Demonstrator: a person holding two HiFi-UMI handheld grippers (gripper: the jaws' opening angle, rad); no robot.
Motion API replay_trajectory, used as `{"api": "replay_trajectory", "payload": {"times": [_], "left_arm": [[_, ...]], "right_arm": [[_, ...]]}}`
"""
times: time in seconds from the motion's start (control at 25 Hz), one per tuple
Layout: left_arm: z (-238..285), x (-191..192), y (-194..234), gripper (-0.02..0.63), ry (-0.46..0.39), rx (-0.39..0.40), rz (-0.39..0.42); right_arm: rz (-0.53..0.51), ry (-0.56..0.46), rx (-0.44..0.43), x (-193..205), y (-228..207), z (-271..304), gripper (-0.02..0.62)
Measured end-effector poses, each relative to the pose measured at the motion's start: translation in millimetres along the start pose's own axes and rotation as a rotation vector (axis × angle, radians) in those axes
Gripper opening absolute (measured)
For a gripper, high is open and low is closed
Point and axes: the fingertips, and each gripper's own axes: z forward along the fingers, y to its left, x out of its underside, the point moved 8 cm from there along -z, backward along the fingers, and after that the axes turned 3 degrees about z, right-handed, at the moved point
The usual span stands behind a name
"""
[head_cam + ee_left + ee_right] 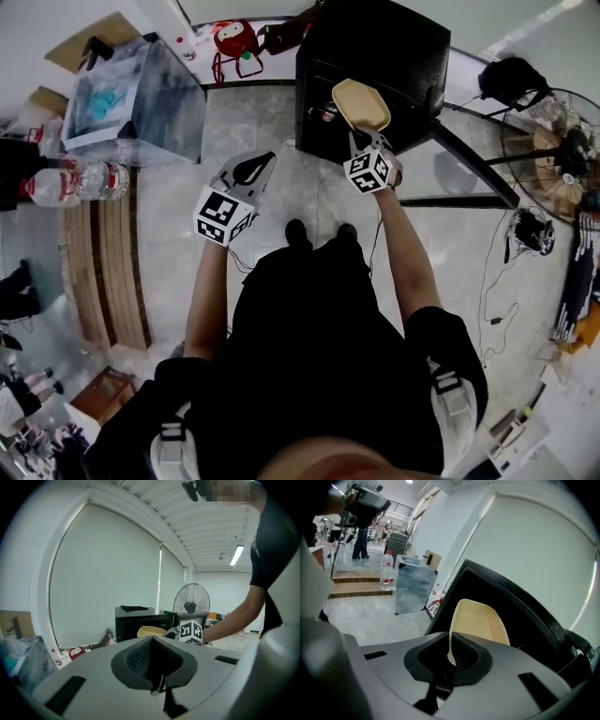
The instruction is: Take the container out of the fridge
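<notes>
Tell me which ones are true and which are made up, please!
1. The right gripper pinches a beige container by its rim. True.
2. The left gripper carries a water bottle. False: its fingers hold nothing; the water bottles lie far off to its side.
3. The fridge is black. True.
4. A fan sits on top of the fridge. False: the fan stands off to the side of the fridge.
</notes>
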Motion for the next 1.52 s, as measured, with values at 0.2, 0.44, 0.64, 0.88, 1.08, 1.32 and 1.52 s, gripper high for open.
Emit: {"api": "replay_trajectory", "payload": {"times": [0.2,0.44,0.64,0.88,1.08,1.32,1.52], "left_arm": [[3.3,-2.3,-16.9,0.017,-0.001,-0.021,-0.006],[9.2,-11.5,-47.4,0.017,-0.009,-0.060,-0.033],[10.0,-14.3,-75.5,0.017,-0.012,-0.087,-0.048],[7.3,-14.8,-110.5,0.017,-0.008,-0.119,-0.060],[2.6,-14.5,-141.6,0.017,-0.004,-0.137,-0.066],[-6.3,-10.3,-173.4,0.017,-0.007,-0.161,-0.074],[-14.0,-7.3,-201.1,0.017,-0.008,-0.172,-0.073]], "right_arm": [[-0.004,-0.013,-0.014,6.2,-4.4,-8.5,0.015],[-0.028,-0.034,-0.053,12.4,-14.0,-28.0,0.015],[-0.034,-0.041,-0.085,27.7,-12.1,-45.7,0.015],[-0.051,-0.055,-0.125,45.9,-5.1,-67.7,0.015],[-0.069,-0.068,-0.147,58.4,-2.9,-88.5,0.015],[-0.090,-0.089,-0.168,70.4,5.4,-112.4,0.015],[-0.103,-0.099,-0.175,83.7,11.7,-132.5,0.015]]}}
